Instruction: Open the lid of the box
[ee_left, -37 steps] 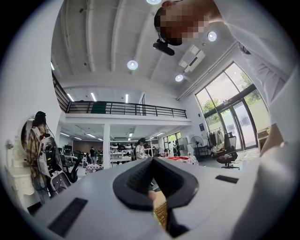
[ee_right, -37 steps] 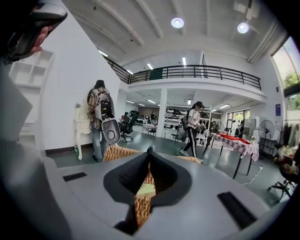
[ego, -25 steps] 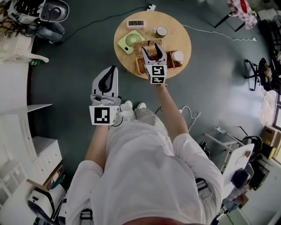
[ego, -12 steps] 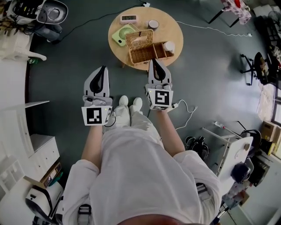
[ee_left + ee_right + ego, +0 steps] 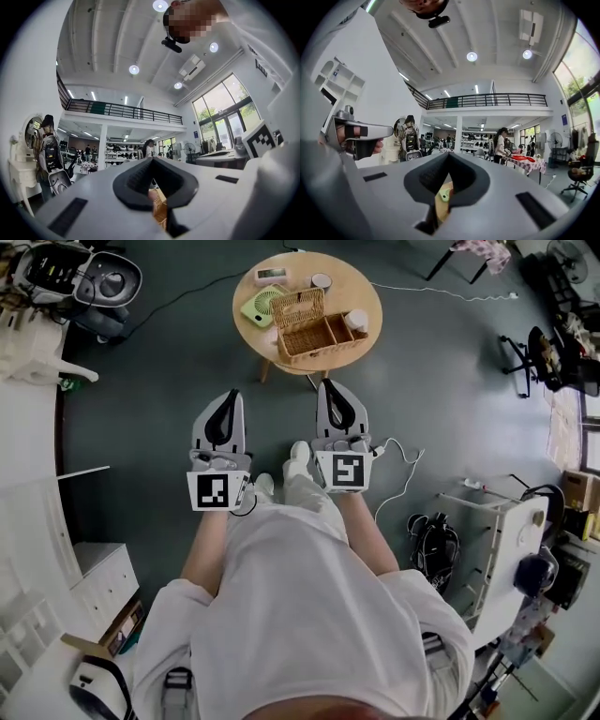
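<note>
A wicker box point(image 5: 323, 339) sits on a round wooden table point(image 5: 366, 292) at the top of the head view, its lid point(image 5: 298, 307) raised at the far side. Both grippers hang well short of the table, side by side over the grey floor in front of my body. My left gripper point(image 5: 228, 396) is shut with nothing in it, and my right gripper point(image 5: 334, 385) is shut and empty too. In the left gripper view the closed tips point(image 5: 152, 161) leave a slit that shows a strip of wicker point(image 5: 160, 208). In the right gripper view the closed tips point(image 5: 449, 157) frame a bit of the table.
On the table are a green fan point(image 5: 258, 306), a small clock point(image 5: 269, 276), a round tin point(image 5: 322, 281) and a white jar point(image 5: 356, 319). A white cable point(image 5: 401, 465) lies on the floor at right. White shelving point(image 5: 56, 521) stands left, chairs point(image 5: 534, 343) right.
The right gripper has come away from the box and closed. I have stepped back from the table, so both grippers are now near my body and the table is farther off.
</note>
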### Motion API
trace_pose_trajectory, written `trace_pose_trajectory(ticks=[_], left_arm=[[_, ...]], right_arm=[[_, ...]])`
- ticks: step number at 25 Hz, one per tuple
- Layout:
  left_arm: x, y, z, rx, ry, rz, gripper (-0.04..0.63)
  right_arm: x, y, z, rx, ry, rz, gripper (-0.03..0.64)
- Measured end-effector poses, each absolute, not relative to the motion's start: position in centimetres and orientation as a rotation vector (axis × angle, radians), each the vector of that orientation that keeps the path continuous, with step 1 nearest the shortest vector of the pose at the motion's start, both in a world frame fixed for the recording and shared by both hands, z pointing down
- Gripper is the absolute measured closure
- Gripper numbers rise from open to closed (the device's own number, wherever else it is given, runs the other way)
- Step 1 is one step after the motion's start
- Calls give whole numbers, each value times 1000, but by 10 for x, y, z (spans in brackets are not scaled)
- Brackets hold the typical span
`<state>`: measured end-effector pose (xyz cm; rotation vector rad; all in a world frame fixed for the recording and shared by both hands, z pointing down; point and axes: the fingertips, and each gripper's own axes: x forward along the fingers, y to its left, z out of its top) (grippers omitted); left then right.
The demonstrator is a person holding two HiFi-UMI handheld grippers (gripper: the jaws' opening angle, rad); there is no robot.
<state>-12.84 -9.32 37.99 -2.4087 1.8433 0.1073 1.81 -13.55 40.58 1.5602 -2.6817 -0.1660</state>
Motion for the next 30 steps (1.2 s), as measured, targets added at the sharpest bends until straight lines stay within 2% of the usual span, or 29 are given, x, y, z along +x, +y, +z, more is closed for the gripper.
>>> trace_pose_trajectory(ticks=[12, 30], left_arm=[[-156, -42, 369, -2428, 1802, 116, 597], [-114, -36, 358, -2432, 1801, 86, 597]], right_arm=[[-14, -61, 373, 1584, -2720, -290, 620], [12, -63, 348, 1556, -2793, -323, 620]])
